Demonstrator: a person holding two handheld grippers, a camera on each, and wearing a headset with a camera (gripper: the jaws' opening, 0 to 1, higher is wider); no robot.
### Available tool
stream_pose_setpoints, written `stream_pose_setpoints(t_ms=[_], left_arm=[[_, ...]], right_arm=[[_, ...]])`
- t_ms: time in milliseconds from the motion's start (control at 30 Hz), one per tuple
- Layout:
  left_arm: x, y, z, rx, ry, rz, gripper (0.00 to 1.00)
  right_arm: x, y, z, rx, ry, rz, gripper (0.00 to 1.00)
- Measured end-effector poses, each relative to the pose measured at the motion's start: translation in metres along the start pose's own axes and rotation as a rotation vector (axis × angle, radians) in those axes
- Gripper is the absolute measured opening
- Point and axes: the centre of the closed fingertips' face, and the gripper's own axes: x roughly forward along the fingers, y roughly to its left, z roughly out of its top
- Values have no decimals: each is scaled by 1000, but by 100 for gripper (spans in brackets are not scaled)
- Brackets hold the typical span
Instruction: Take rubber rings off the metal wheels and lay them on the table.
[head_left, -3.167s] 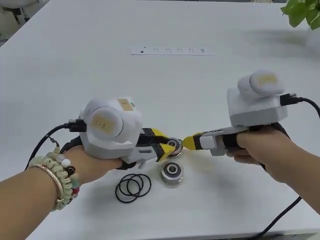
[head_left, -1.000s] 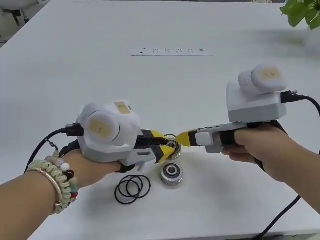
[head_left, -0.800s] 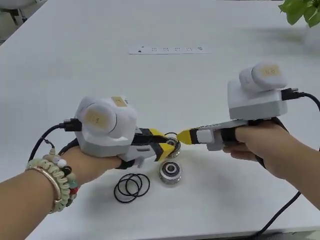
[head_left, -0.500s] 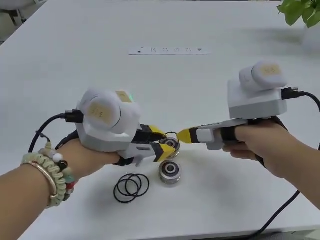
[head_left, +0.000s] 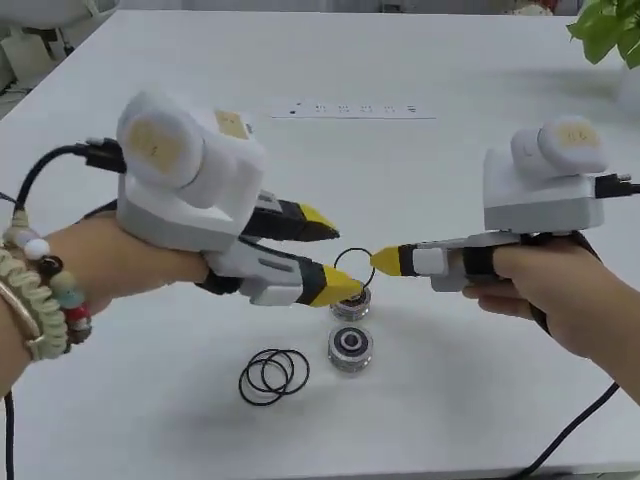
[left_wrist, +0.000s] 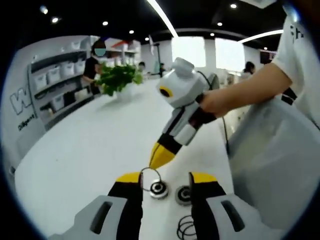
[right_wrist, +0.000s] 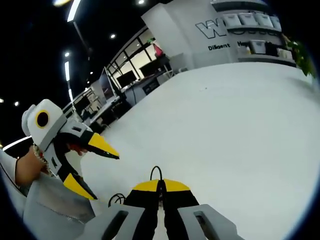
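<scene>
A thin black rubber ring (head_left: 338, 263) is dangling as a loop from the right gripper (head_left: 378, 262), whose jaws are pinching tight on it. The left gripper (head_left: 346, 258) is gaping wide around it, above two metal wheels (head_left: 350, 345) and loose rings (head_left: 272, 375). The left gripper view is showing both wheels (left_wrist: 159, 189) between its jaws.

We note two extras on the counter (head_left: 470, 70).
A white power strip (head_left: 362, 108) lies far across it; a leafy plant (head_left: 610, 25) sits at the far right corner.
</scene>
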Motion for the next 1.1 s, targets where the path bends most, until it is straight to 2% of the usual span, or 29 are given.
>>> stream_pose_setpoints(t_ms=[133,300,467,667,800,933,1000,1100], left_arm=[[-19,-4,6,47,7,7,41],[-50,-7,13,67,-4,47,48],[-75,-8,14,81,-10,102,52],[-105,-7,9,58,-31,182,60],[-119,-8,5,47,-34,216,66],[-133,-10,3,26,-58,252,69],[-138,-10,0,6,-70,273,72],[-145,-11,-9,-9,-66,301,76]], right_arm=[[-4,5,7,-15,-22,6,0],[-8,10,14,-21,-45,19,0],[-10,16,19,-23,-65,37,0],[-11,25,23,-30,-75,60,0],[-9,32,22,-43,-68,80,0],[-7,39,20,-55,-58,99,0],[-6,42,19,-62,-51,105,0],[-5,46,18,-67,-44,117,0]])
